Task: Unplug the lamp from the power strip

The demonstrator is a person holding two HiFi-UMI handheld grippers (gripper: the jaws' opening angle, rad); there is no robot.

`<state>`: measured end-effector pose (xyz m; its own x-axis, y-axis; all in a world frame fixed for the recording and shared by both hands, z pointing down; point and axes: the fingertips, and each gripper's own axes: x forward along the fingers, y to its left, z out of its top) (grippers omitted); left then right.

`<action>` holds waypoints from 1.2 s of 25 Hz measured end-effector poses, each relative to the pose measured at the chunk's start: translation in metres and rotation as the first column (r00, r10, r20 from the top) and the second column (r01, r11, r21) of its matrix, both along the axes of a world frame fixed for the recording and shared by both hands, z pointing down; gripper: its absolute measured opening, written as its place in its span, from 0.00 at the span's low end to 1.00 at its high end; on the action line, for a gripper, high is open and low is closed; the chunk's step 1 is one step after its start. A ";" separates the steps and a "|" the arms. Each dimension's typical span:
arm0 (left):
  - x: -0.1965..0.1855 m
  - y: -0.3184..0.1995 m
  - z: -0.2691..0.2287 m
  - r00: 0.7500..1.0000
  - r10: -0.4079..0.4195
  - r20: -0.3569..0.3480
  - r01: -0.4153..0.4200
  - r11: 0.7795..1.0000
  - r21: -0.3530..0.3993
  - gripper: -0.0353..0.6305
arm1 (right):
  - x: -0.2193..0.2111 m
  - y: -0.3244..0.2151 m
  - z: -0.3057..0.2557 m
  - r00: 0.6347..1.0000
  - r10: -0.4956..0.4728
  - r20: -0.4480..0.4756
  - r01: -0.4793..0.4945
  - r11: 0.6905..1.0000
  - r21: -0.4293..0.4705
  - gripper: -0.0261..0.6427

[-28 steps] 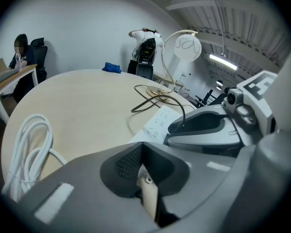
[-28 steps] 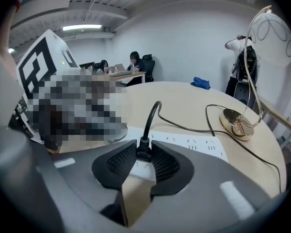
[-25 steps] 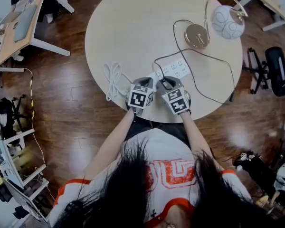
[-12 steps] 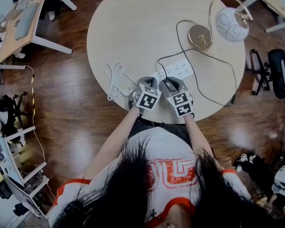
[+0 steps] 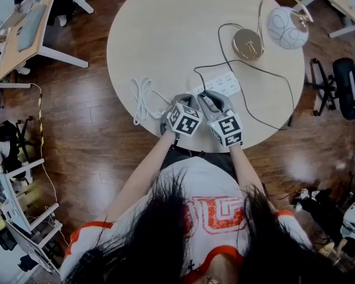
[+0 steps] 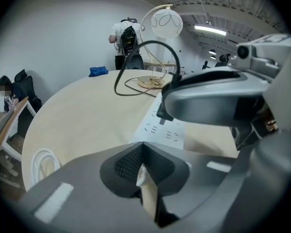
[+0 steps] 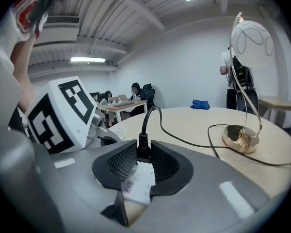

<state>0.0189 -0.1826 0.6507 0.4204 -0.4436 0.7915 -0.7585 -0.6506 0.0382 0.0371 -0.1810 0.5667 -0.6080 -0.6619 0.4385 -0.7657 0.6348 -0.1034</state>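
The white power strip (image 5: 223, 86) lies on the round table (image 5: 165, 34), its near end under both grippers. My right gripper (image 7: 143, 155) is shut on the lamp's black plug (image 7: 143, 145), which stands upright just over the strip (image 7: 138, 178); whether its prongs are out I cannot tell. From the plug the black cord (image 5: 223, 55) runs to the gold-based lamp (image 5: 247, 43) with the white globe shade (image 5: 287, 28). My left gripper (image 6: 142, 153) is shut, empty, tips down at the strip's near end (image 6: 160, 127), close beside the right gripper (image 6: 203, 101).
A coiled white cable (image 5: 141, 99) lies left of the grippers near the table edge. A blue object (image 6: 98, 71) sits at the far side of the table. Desks, chairs and people stand around the table on the wooden floor.
The right gripper has tipped back slightly toward the person with the plug in it, and the cord's near loop has shifted with it. The left gripper has stayed at the strip's end.
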 end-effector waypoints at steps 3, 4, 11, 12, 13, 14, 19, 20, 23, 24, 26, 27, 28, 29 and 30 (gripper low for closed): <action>0.000 0.001 0.001 0.998 -0.036 -0.045 0.035 0.999 -0.028 0.06 | 0.004 -0.008 0.007 0.997 0.003 -0.083 -0.004 1.000 -0.014 0.17; 0.001 0.001 0.001 0.997 -0.045 -0.061 0.042 0.998 -0.037 0.06 | 0.008 -0.007 0.013 0.995 0.008 -0.098 -0.011 1.000 -0.029 0.17; 0.002 -0.002 0.001 0.996 -0.041 -0.076 0.038 0.999 -0.031 0.06 | 0.020 -0.006 0.029 0.985 0.038 -0.168 -0.053 0.995 -0.083 0.17; 0.002 -0.002 0.002 0.996 -0.038 -0.077 0.035 0.999 -0.032 0.06 | 0.021 -0.008 0.030 0.983 0.043 -0.181 -0.060 0.994 -0.088 0.17; 0.001 -0.001 0.002 0.997 -0.032 -0.074 0.030 0.999 -0.033 0.06 | 0.021 -0.010 0.032 0.980 0.049 -0.193 -0.068 0.993 -0.096 0.18; 0.000 0.001 0.001 0.997 -0.025 -0.067 0.022 0.999 -0.034 0.06 | 0.022 -0.012 0.033 0.977 0.055 -0.205 -0.077 0.991 -0.105 0.18; -0.006 0.007 -0.014 0.993 -0.026 -0.114 0.024 1.000 -0.017 0.06 | 0.026 -0.011 0.045 0.969 0.054 -0.239 -0.094 0.983 -0.159 0.27; -0.009 0.007 -0.020 0.990 -0.038 -0.134 0.037 0.999 -0.010 0.06 | 0.027 -0.011 0.047 0.969 0.055 -0.240 -0.099 0.980 -0.175 0.32; -0.020 0.005 -0.037 0.980 -0.075 -0.183 0.077 0.997 0.008 0.06 | 0.027 -0.010 0.045 0.971 0.076 -0.228 -0.119 0.976 -0.181 0.33; -0.024 0.006 -0.044 0.976 -0.087 -0.202 0.091 0.996 0.012 0.06 | 0.028 -0.010 0.042 0.972 0.087 -0.220 -0.127 0.976 -0.174 0.33; -0.031 0.006 -0.056 0.963 -0.115 -0.243 0.122 0.992 0.015 0.06 | 0.033 -0.011 0.033 0.973 0.121 -0.196 -0.153 0.975 -0.159 0.33; -0.035 0.006 -0.060 0.957 -0.128 -0.260 0.137 0.990 0.016 0.06 | 0.036 -0.011 0.027 0.973 0.143 -0.181 -0.171 0.973 -0.153 0.33; -0.039 0.007 -0.063 0.951 -0.138 -0.275 0.149 0.989 0.019 0.06 | 0.039 -0.010 0.022 0.972 0.166 -0.164 -0.191 0.971 -0.147 0.33; -0.042 0.007 -0.066 0.946 -0.146 -0.289 0.159 0.987 0.022 0.06 | 0.042 -0.009 0.016 0.971 0.190 -0.148 -0.210 0.968 -0.140 0.33; -0.045 0.007 -0.070 0.940 -0.152 -0.304 0.168 0.985 0.027 0.06 | 0.044 -0.008 0.010 0.968 0.212 -0.132 -0.229 0.964 -0.132 0.33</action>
